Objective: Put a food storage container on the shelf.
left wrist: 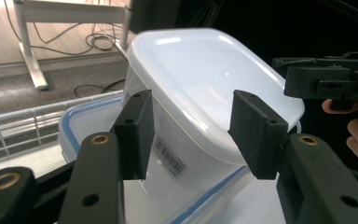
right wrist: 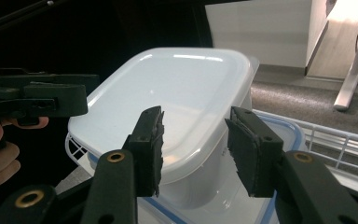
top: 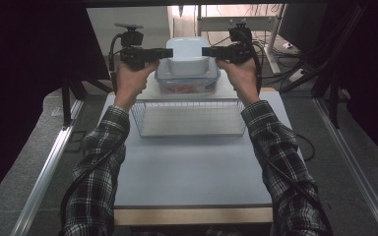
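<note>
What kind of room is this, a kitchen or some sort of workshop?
Most likely a lab or test workshop, not a kitchen. A plain table stands between dark curtains, loose cables trail over the carpet, and desk frames stand behind. The white tub looks like practice material.

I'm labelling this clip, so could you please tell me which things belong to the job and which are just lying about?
In the job:
- white lidded tub
- blue-rimmed container beneath it
- left gripper
- right gripper

Lying about:
- wire basket
- desk legs
- floor cables
</note>
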Motion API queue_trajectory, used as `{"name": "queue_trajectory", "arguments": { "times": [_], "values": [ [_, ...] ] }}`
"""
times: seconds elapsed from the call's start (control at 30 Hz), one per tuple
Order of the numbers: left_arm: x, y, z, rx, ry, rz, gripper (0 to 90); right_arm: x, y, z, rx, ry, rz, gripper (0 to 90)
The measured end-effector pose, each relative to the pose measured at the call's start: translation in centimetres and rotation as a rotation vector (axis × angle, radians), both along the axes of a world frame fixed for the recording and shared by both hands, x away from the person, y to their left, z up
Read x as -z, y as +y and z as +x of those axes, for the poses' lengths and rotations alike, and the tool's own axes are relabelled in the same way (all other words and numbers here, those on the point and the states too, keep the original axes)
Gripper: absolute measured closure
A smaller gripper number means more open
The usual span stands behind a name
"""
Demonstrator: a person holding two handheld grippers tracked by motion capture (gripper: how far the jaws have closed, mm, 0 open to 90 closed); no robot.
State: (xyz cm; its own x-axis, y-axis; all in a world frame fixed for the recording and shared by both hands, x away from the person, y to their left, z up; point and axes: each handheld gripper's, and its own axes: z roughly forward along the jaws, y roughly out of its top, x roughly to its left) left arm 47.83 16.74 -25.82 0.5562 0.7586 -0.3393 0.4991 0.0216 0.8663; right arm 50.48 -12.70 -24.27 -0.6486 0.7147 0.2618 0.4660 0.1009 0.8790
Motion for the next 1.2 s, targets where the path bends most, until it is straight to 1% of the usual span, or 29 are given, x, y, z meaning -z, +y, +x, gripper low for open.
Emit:
{"name": "queue_trajectory", "arguments": {
  "times": [0.07,0.2,0.3,0.37,0.5,0.53,0.6,0.63,0.7,0.8,0.87,0.93,1.1,1.2],
  "values": [
    [0.0,-0.1,-0.1,-0.003,-0.021,0.012,49.8,0.1,-0.1,0.0,-0.003,-0.010,0.003,54.8],
    [0.0,-0.3,-0.2,-0.011,-0.034,0.024,48.3,0.2,-0.2,-0.1,-0.001,-0.015,0.013,51.5],
    [-0.2,-0.4,-0.4,-0.004,-0.041,0.036,45.4,0.2,-0.3,-0.2,-0.003,-0.022,0.011,48.4],
    [-0.5,-0.4,-0.6,0.001,-0.053,0.049,43.4,0.1,-0.4,-0.3,-0.007,-0.026,0.009,45.9],
    [-0.9,-0.6,-1.2,0.025,-0.057,0.069,39.6,0.0,-0.9,-0.4,-0.024,-0.026,0.020,40.3],
    [-1.0,-0.6,-1.4,0.035,-0.056,0.074,38.7,0.1,-1.0,-0.5,-0.035,-0.025,0.023,38.6],
    [-1.0,-0.7,-1.8,0.063,-0.046,0.067,36.0,0.2,-1.2,-0.6,-0.066,-0.024,0.022,34.5],
    [-0.9,-0.7,-2.0,0.074,-0.048,0.067,35.2,0.3,-1.4,-0.8,-0.079,-0.031,0.022,33.1],
    [-0.8,-0.8,-2.3,0.089,-0.052,0.072,33.2,0.5,-1.6,-1.1,-0.097,-0.045,0.026,31.4],
    [-0.3,-0.8,-2.8,0.108,-0.054,0.078,29.7,0.8,-1.8,-1.6,-0.123,-0.045,0.015,29.0],
    [0.0,-0.9,-3.1,0.116,-0.054,0.087,28.1,1.0,-1.9,-1.9,-0.132,-0.054,0.006,27.4],
    [0.4,-0.9,-3.4,0.120,-0.057,0.094,26.7,1.2,-2.0,-2.1,-0.142,-0.054,0.003,26.2],
    [1.5,-0.7,-4.1,0.131,-0.082,0.123,21.1,1.7,-2.4,-2.8,-0.160,-0.060,0.011,24.4],
    [2.0,-0.5,-4.5,0.144,-0.083,0.129,20.9,2.0,-2.7,-3.1,-0.168,-0.067,0.005,23.3]
  ]
}}
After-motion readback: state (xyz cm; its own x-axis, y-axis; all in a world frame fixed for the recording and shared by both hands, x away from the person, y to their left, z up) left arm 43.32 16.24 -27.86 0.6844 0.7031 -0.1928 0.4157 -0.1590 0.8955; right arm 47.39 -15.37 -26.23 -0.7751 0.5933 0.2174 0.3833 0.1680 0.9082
